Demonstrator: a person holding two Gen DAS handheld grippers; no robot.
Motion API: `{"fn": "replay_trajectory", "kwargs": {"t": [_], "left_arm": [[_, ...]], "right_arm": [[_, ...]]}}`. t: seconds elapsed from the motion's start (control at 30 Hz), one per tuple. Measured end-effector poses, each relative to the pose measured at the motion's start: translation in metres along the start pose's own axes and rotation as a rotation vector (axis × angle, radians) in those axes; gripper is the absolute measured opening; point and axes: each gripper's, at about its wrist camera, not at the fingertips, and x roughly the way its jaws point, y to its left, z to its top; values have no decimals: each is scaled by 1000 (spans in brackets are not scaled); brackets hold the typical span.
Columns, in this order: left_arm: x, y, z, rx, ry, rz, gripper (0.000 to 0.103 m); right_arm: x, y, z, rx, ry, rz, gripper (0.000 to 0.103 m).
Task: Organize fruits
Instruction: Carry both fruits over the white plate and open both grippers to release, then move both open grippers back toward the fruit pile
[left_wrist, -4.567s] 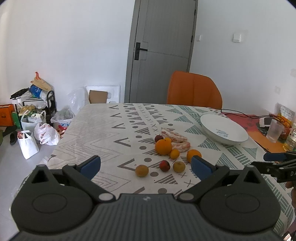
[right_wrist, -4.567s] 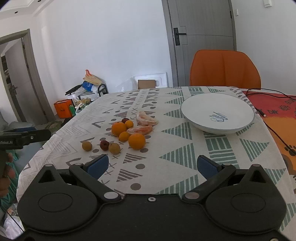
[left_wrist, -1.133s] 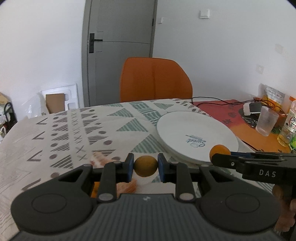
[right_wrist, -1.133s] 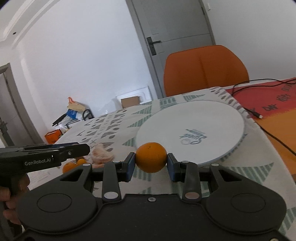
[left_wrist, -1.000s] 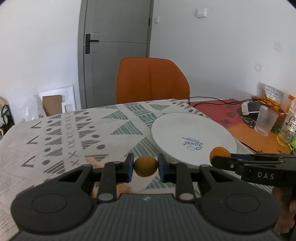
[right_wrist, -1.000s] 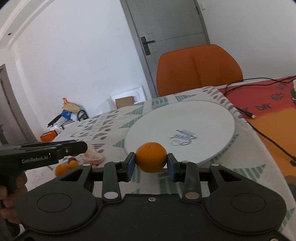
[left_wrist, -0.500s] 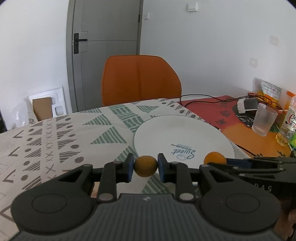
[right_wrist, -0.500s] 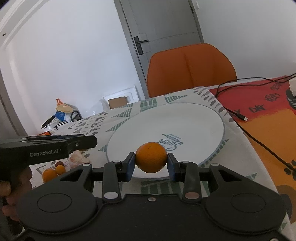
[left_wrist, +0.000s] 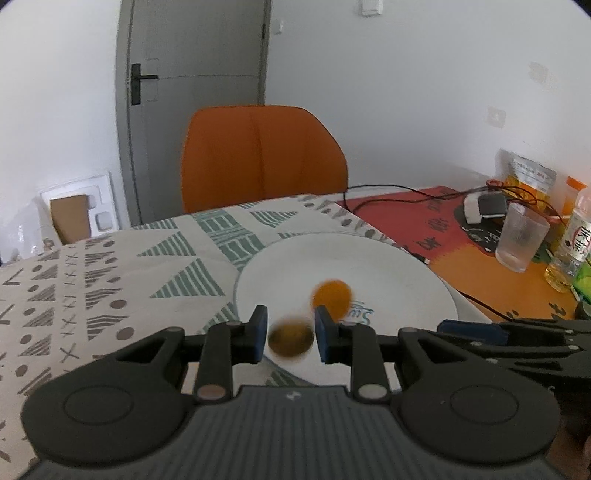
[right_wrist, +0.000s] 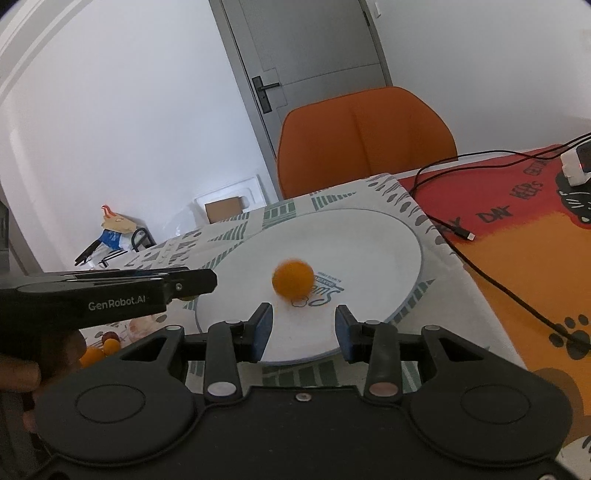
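Right wrist view — orange (right_wrist: 293, 277) is being seen blurred on white plate (right_wrist: 384, 240), right gripper (right_wrist: 303, 332) fingers parted, empty. Brownish fruit (left_wrist: 290, 340) is being let go over plate rim, left gripper (left_wrist: 290, 334) fingers spread apart — fruits being gathered on plate.

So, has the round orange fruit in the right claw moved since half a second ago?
Yes. The round orange fruit has left the open right claw and now lies farther forward on the white plate, beside its blue printed logo.
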Motion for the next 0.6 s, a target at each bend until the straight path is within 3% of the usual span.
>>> {"fn": "replay_trajectory", "kwargs": {"t": [0.1,0.2,0.43,0.47,0.6], "left_arm": [[-9,6,0,-12,-8,13,29],[-19,13,0,-34,-11,44,38],[-53,31,-4,-90,-53,137,80],[-59,34,-4,-100,-62,153,82],[-78,42,-5,-140,-92,194,89]], "right_arm": [[-1,2,1,-5,0,5,40],[-1,4,3,-4,2,15,43],[-7,9,3,-5,-1,2,76],[-8,11,3,-8,-6,-5,84],[-15,17,4,-30,-21,-27,100]]}}
